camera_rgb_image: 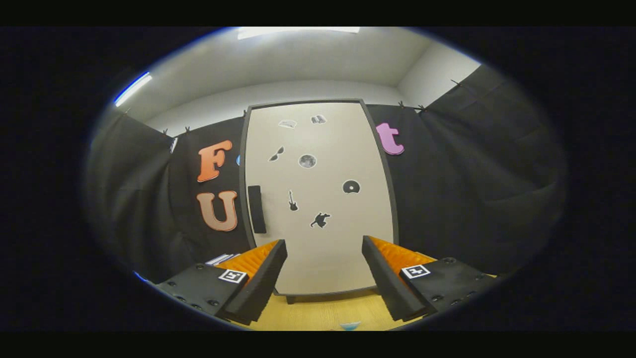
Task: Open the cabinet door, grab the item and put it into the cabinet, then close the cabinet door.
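Facing shut cream cabinet door [318,199], jaws wide open, empty; your risk: missing slim black handle [257,209] at 10 o'clock.

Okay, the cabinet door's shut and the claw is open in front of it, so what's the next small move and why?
Probably ease the open claw forward and toward the dark handle near the door's edge, beyond the fingers. The door looks fully closed, nothing sits between the fingers, and the handle seems the only grip point, so reaching it comes before any pull.
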`<state>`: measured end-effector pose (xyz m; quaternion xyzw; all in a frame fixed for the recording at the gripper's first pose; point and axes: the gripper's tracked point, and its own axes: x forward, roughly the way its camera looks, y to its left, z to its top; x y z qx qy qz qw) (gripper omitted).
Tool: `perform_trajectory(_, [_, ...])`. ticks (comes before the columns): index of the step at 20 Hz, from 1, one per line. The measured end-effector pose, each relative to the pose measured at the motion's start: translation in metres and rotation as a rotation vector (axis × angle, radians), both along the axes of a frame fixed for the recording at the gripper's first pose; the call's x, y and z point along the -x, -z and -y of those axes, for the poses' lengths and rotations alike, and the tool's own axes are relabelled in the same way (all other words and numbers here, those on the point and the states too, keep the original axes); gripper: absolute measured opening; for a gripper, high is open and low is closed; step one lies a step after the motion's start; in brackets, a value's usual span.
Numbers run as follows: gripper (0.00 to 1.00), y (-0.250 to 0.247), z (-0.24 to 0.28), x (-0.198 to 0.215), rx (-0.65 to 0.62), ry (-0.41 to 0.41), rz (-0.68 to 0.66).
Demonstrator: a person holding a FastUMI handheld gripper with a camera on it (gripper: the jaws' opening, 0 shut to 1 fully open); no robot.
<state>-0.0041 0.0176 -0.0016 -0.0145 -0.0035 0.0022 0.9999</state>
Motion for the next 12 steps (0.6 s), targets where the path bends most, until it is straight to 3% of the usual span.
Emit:
perform_trajectory(5, [0.97, -0.024, -0.027, -0.023, 0.029, -0.045, 0.033])
perform_trajectory(12, [0.97, -0.044, -0.099, -0.112, 0.069, -0.167, 0.029])
